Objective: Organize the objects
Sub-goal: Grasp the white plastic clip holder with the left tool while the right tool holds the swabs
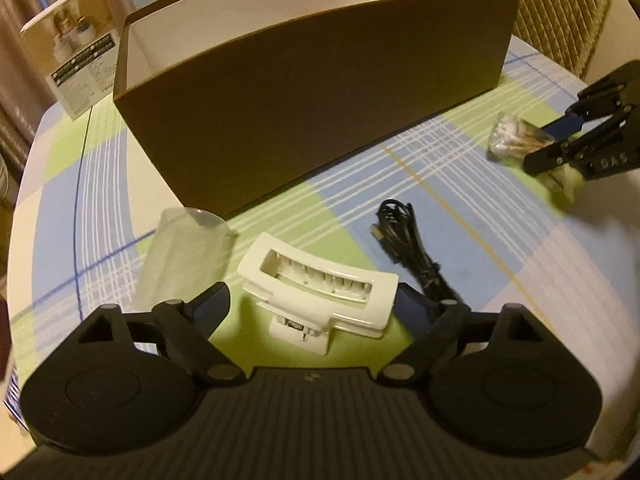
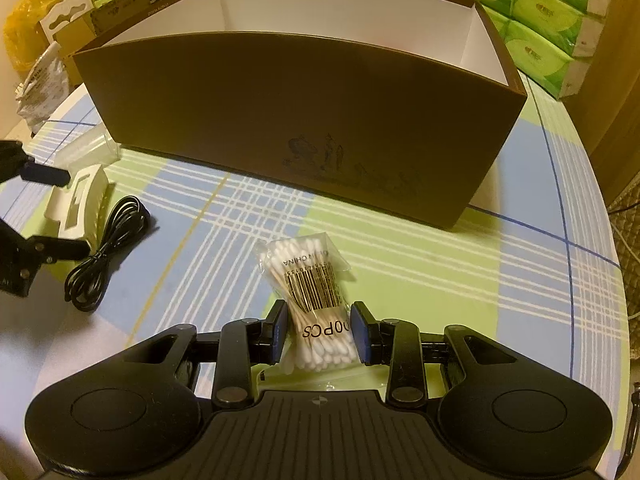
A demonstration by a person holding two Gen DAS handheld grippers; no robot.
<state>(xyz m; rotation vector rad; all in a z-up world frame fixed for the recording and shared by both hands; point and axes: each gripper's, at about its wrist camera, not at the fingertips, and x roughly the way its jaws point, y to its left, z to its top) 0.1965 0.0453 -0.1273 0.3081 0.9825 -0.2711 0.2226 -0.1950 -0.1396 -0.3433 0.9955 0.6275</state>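
A brown open box (image 1: 304, 92) with a white inside stands at the back of the checked tablecloth; it also shows in the right wrist view (image 2: 304, 128). My left gripper (image 1: 316, 304) is open, its fingers on either side of a white plastic holder (image 1: 320, 292) without touching it. My right gripper (image 2: 320, 332) has its pads (image 2: 362, 336) against a bag of cotton swabs (image 2: 312, 296) lying on the cloth; it also shows in the left wrist view (image 1: 516, 140). A coiled black cable (image 1: 404, 236) and a clear plastic cup (image 1: 184, 252) on its side lie near the holder.
A printed carton (image 1: 72, 48) stands at the back left of the table. Green tissue packs (image 2: 536, 12) are stacked behind the box on the right, and cartons and bags (image 2: 44, 72) on the left. The table edge curves round near both grippers.
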